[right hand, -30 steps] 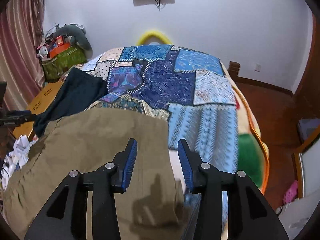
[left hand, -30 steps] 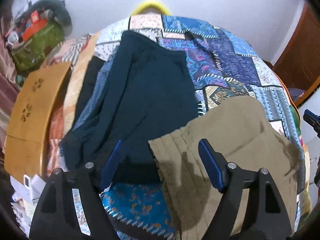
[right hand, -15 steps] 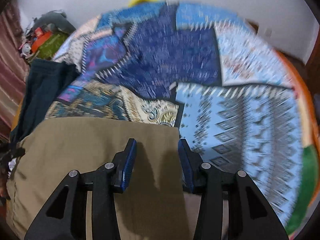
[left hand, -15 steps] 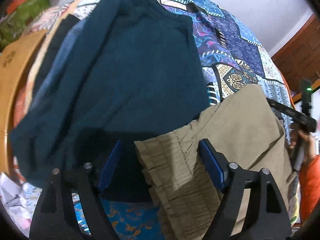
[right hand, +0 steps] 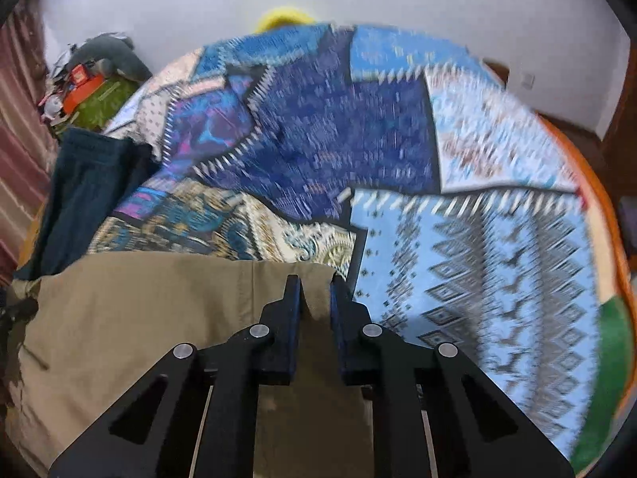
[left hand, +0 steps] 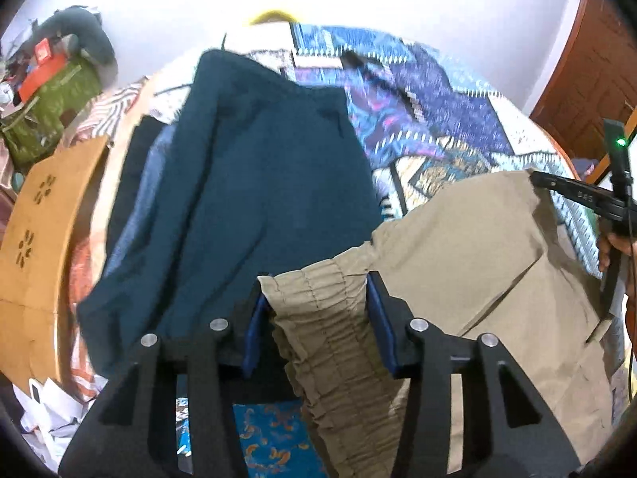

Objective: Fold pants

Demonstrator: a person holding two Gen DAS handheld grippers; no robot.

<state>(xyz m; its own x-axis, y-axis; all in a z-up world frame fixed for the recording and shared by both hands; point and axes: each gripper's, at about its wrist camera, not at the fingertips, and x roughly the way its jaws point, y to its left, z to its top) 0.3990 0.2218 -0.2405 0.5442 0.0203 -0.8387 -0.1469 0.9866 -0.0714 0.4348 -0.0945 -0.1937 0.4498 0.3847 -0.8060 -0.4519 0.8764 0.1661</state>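
Observation:
Khaki pants [left hand: 469, 255] lie across the near part of a patchwork bedspread [left hand: 430, 103]. My left gripper [left hand: 318, 290] is shut on their gathered elastic waistband [left hand: 322, 318], which bunches between the blue pads. My right gripper [right hand: 315, 290] is shut on the far right corner of the khaki pants [right hand: 131, 318], with a pinch of cloth between the fingers. The right gripper also shows in the left wrist view [left hand: 573, 193] at the pants' far edge.
A dark teal garment [left hand: 247, 183] lies on the bed left of the pants, also seen in the right wrist view [right hand: 83, 187]. A wooden board [left hand: 36, 235] is at the left. Clutter and a green bag [left hand: 51, 99] sit by the wall. A wooden door [left hand: 589, 59] is at the right.
Both grippers were open over the pants and have closed on them, the left on the waistband, the right on the far corner. The cloth now bunches at both grips.

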